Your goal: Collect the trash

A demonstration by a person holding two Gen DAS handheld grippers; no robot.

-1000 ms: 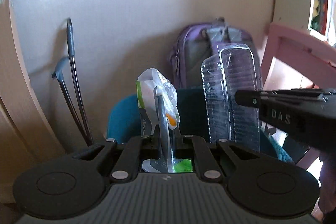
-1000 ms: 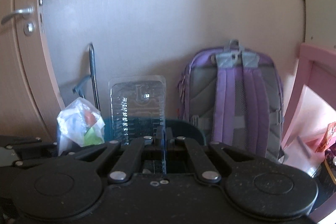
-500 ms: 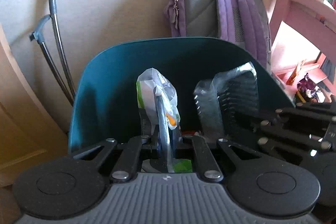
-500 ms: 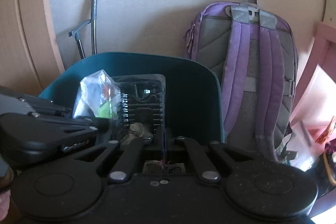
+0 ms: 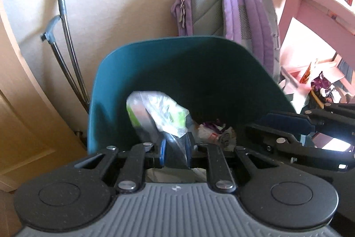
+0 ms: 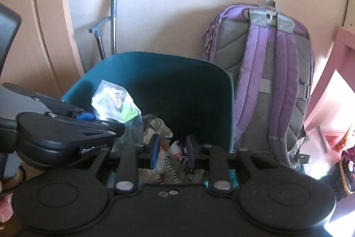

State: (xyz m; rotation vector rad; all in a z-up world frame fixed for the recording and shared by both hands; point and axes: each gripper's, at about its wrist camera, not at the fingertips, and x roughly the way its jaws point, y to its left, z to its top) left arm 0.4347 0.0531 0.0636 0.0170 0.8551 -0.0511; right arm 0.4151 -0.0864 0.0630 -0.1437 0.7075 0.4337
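Observation:
A teal bin (image 5: 155,54) stands against the wall; it also shows in the right wrist view (image 6: 168,63). My left gripper (image 5: 175,151) is over its near rim with the jaws parted. A crumpled clear and green plastic bag (image 5: 159,112) leans between the blue pads, slipping down into the bin; it also shows in the right wrist view (image 6: 115,103). My right gripper (image 6: 172,151) is open and empty over the bin. The clear plastic tray (image 6: 170,168) lies below it among other trash (image 5: 213,130).
A purple backpack (image 6: 273,72) leans on the wall right of the bin. A metal crutch (image 5: 64,37) stands to the left. A wooden door (image 6: 28,14) is at far left. Pink furniture (image 5: 315,21) is at right.
Both grippers have opened. The clear tray has dropped from the right gripper into the bin. The plastic bag has tilted and is sliding out of the left gripper.

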